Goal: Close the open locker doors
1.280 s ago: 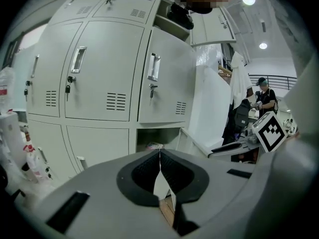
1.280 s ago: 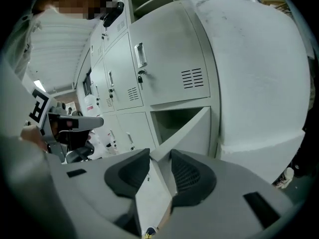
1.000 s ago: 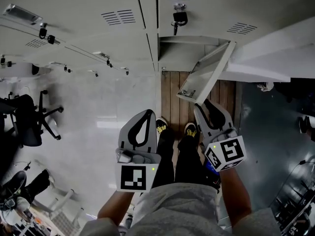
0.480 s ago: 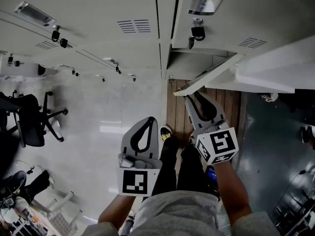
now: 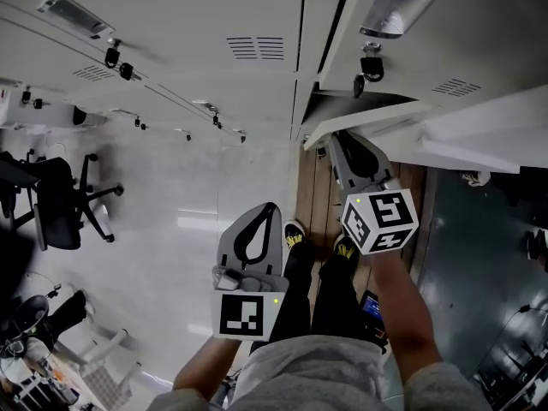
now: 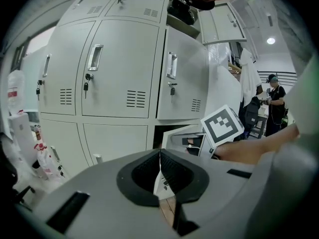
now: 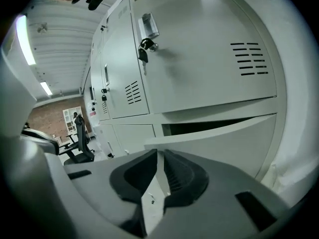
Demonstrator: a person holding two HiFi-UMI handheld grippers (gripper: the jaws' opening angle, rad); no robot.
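The lower locker door stands a narrow gap away from its frame; in the right gripper view this door shows a dark slit above it. My right gripper has its tips against the door's outer face. Its jaws have just been closing, and in the right gripper view they meet at the tips with nothing clamped between them. My left gripper hangs shut and empty over the floor, short of the lockers. The left gripper view looks at the closed grey locker doors.
A second open door panel juts out at the right above my right arm. A padlock with keys hangs on the door above. An office chair stands at the left. The person's feet rest on a wooden strip.
My right gripper has moved forward to the lockers, and the lower door has swung from wide open to almost shut. Its jaws have closed. The left gripper has edged forward slightly.
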